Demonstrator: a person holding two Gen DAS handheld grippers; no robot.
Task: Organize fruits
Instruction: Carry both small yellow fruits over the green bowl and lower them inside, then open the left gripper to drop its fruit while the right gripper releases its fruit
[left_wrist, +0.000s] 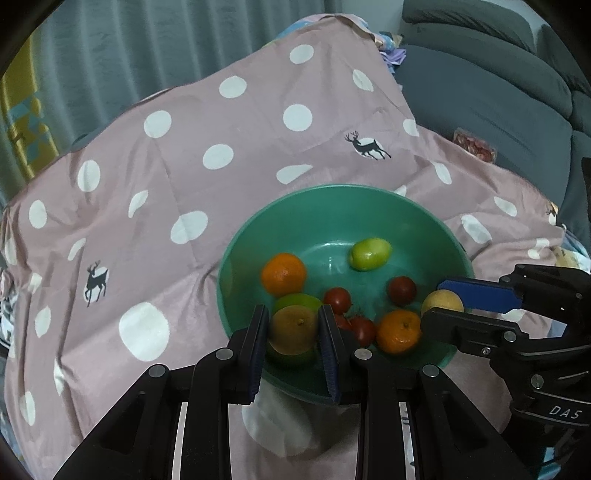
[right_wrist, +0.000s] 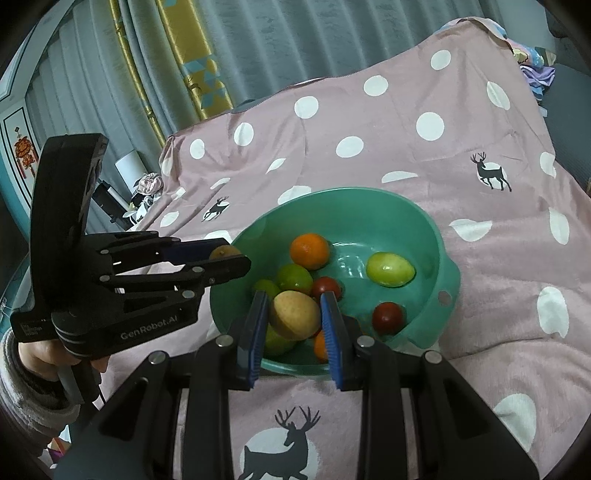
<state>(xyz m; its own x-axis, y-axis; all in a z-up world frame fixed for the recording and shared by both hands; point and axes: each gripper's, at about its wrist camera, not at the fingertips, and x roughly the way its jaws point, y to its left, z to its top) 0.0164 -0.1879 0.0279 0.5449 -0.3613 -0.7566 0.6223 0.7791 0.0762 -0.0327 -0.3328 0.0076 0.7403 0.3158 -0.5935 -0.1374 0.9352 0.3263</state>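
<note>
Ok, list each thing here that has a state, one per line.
left claw: shut on a brownish-yellow fruit
right claw: shut on a tan fruit
green bowl: upright on the spotted cloth, holding loose fruit

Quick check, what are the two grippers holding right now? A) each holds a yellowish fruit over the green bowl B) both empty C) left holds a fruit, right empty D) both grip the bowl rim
A: the left gripper and the right gripper each pinch a yellowish fruit between their blue pads, above the green bowl.
</note>
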